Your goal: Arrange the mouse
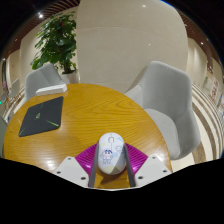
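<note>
A white mouse (111,153) with a small printed pattern sits between my two fingers over the near part of a round wooden table (95,112). My gripper (111,158) is shut on the mouse, with both fingers pressing its sides and the pink pads showing on either side. I cannot tell whether the mouse rests on the table or is held just above it.
A closed dark laptop (41,116) lies on the table to the left. A white chair (170,95) stands beyond the table on the right and another (45,80) at the far left. A green plant (57,40) stands behind the left chair.
</note>
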Demonstrator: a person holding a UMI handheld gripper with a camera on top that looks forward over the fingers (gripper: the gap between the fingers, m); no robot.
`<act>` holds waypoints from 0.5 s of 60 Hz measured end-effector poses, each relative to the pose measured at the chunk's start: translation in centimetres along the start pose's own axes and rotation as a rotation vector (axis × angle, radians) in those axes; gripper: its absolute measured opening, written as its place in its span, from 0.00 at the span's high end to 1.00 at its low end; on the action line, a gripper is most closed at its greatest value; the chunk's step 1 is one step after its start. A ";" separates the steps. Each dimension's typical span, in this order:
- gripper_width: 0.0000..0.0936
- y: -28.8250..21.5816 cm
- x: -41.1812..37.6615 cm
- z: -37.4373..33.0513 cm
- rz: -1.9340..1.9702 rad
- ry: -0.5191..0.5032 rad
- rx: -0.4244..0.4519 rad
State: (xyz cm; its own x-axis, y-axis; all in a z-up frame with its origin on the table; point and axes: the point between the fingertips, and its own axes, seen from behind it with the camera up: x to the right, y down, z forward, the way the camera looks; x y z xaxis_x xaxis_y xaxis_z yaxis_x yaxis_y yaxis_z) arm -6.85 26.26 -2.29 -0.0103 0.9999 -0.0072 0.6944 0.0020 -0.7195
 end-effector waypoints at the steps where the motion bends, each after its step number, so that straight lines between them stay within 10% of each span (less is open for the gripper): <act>1: 0.51 0.0 0.1 0.0 -0.001 0.005 0.000; 30: 0.60 -12.0 -13.0 -3.3 0.083 -0.025 0.078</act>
State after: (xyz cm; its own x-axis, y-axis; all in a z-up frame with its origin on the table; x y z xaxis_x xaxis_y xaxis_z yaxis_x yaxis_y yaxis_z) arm -12.66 13.26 8.75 0.0262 0.9960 -0.0852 0.6356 -0.0824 -0.7676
